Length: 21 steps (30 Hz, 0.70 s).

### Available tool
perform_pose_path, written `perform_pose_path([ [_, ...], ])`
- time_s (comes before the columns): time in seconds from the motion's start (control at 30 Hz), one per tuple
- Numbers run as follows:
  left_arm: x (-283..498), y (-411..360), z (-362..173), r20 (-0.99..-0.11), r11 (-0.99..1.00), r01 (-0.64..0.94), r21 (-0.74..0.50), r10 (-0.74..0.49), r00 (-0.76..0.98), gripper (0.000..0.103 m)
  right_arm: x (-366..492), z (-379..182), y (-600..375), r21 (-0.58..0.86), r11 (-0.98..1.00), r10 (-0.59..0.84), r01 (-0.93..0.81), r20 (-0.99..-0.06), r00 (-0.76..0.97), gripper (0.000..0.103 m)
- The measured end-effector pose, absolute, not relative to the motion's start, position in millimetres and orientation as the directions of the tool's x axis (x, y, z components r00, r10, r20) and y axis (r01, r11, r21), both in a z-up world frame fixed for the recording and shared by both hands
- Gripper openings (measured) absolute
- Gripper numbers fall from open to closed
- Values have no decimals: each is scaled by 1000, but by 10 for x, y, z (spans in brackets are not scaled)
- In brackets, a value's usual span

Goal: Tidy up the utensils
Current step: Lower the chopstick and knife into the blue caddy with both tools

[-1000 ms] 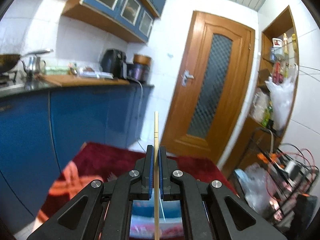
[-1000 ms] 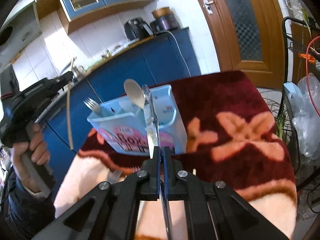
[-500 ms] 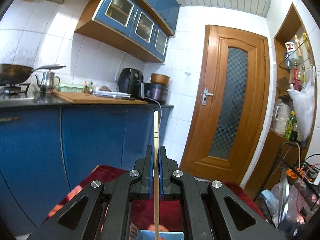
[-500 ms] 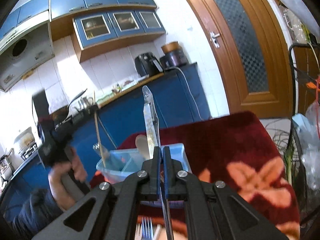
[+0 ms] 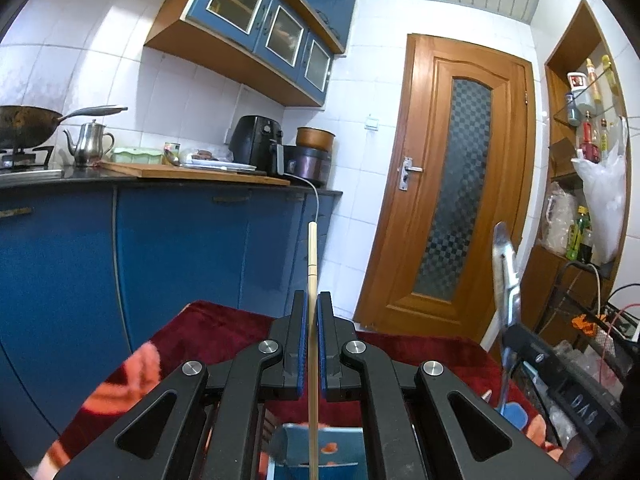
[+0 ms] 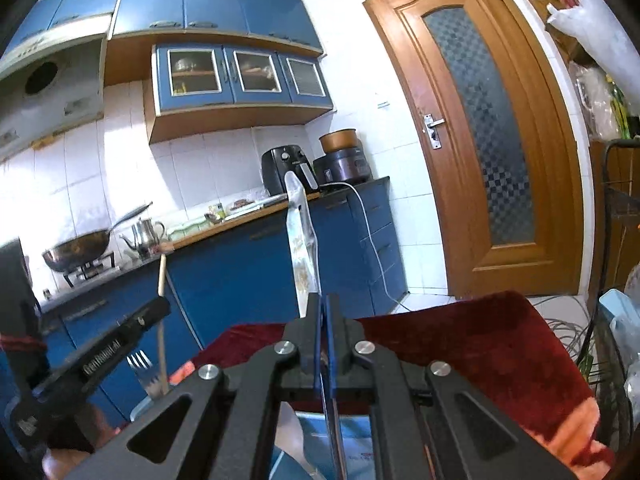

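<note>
Chopstick and knife over the box

Left gripper [image 5: 313, 344] pinches a chopstick [image 5: 313, 268] upright; right gripper [image 6: 324, 344] pinches a knife [image 6: 301, 240], blade up. Both hang above the blue box [image 5: 320, 452], which stands near on the red cloth [image 6: 480, 344]. A fork [image 6: 142, 372] already stands in the box's left side. Judgement: lower each piece straight, one at a time, into its own slot, and part the jaws only once the tip seats. Blue cabinets [image 5: 180, 256] far left; wooden door [image 5: 452, 184] far right.
</note>
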<state>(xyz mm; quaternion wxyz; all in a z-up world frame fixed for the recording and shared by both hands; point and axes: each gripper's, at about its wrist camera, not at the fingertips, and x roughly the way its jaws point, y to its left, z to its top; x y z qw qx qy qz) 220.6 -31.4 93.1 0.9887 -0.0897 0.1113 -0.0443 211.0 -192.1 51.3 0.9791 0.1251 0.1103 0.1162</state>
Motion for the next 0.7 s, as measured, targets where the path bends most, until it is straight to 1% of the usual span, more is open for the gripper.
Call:
perform_pose_path([
  [0.23,2105,-344,874,-247,981,94,-171,-135,960,4,1941,415,-1949,229,953,253,-198,-240,937,4],
  [0.33,2071,-331,860,-278,978,111,-179,-159,947,5,1871,374,-1968,221,956,250,-194,-268,930,4],
  [0.4,2048,-317,851,-299,975,121,-187,-174,938,13,1823,345,-1981,223,955,256,-196,-284,924,4],
  [0.47,2007,-310,845,-311,972,129,-194,-185,932,24,1795,334,-1978,228,951,272,-208,-300,914,6],
  [0.5,1983,-304,844,-314,971,133,-197,-191,930,27,1779,327,-1972,235,947,286,-218,-309,907,6],
  [0.57,1925,-290,844,-320,969,142,-201,-202,926,36,1732,328,-1966,244,945,291,-219,-315,903,7],
  [0.6,1892,-284,841,-322,968,147,-202,-208,924,37,1713,337,-1958,246,944,294,-222,-316,902,12],
  [0.63,1862,-280,844,-326,968,153,-201,-213,921,37,1689,347,-1960,249,942,298,-224,-318,900,19],
  [0.7,1802,-281,854,-334,968,159,-195,-218,917,38,1634,367,-1982,267,938,303,-221,-318,899,24],
])
